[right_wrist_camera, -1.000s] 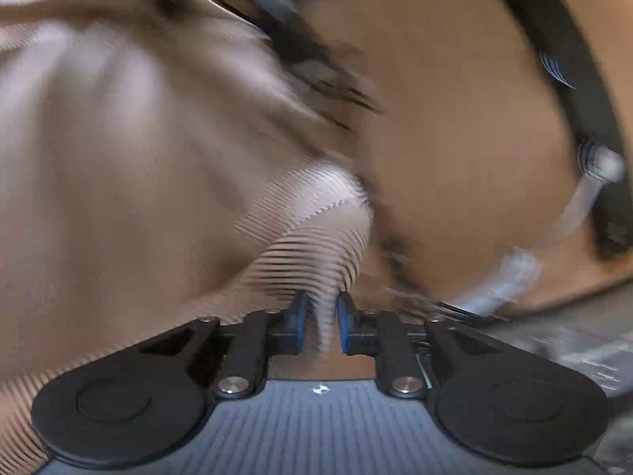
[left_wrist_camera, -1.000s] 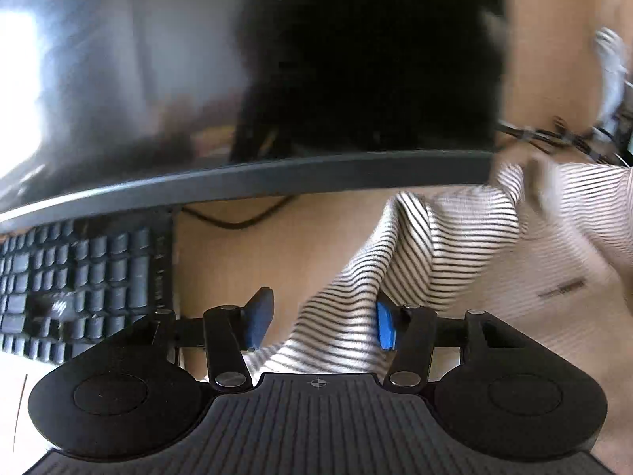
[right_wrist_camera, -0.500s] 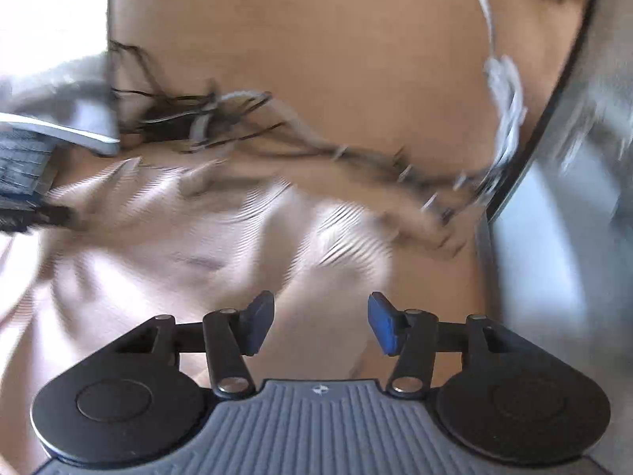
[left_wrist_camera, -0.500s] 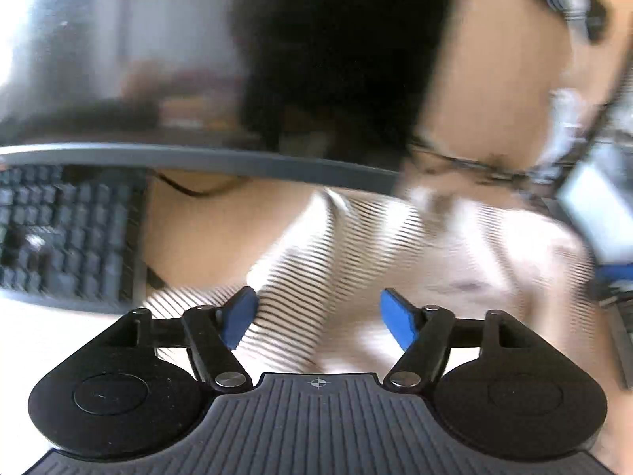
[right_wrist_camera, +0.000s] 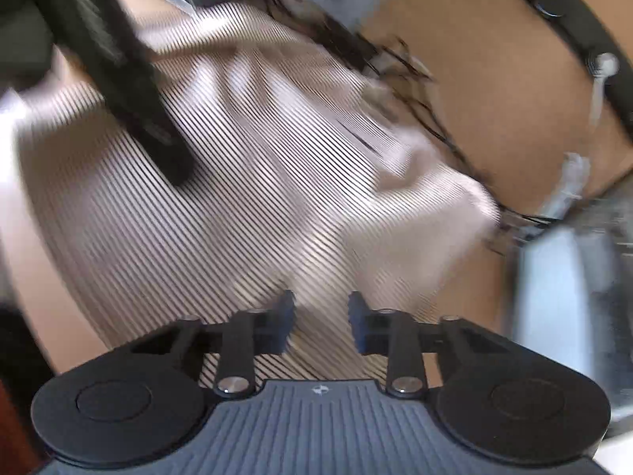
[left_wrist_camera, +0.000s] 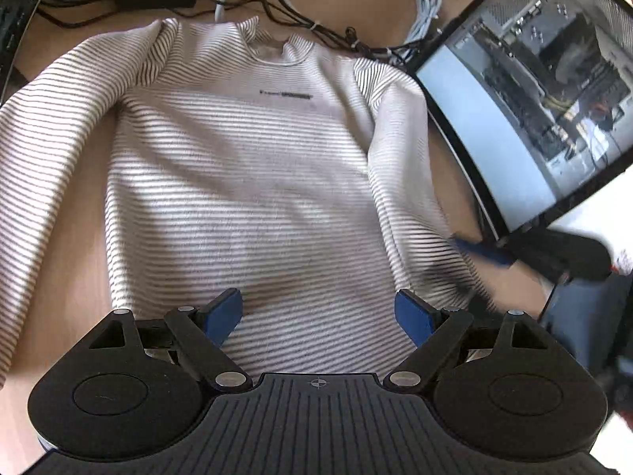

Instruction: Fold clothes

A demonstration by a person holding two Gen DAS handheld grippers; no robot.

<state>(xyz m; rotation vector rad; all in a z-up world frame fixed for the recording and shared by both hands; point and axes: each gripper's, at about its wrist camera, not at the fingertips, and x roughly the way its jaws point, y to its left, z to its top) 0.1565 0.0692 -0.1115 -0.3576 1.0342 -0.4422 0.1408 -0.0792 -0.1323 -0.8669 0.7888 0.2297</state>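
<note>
One striped sweater lies spread flat, front up, on the wooden desk, and everything else crowds around it. A tangle of cables runs just past the sweater's collar, and a monitor stands close beside its right sleeve. The left gripper hovers above the sweater's hem, jaws wide apart and holding nothing. The right gripper sits over the sweater's right side, jaws parted with striped cloth visible between them; blur hides any contact.
</note>
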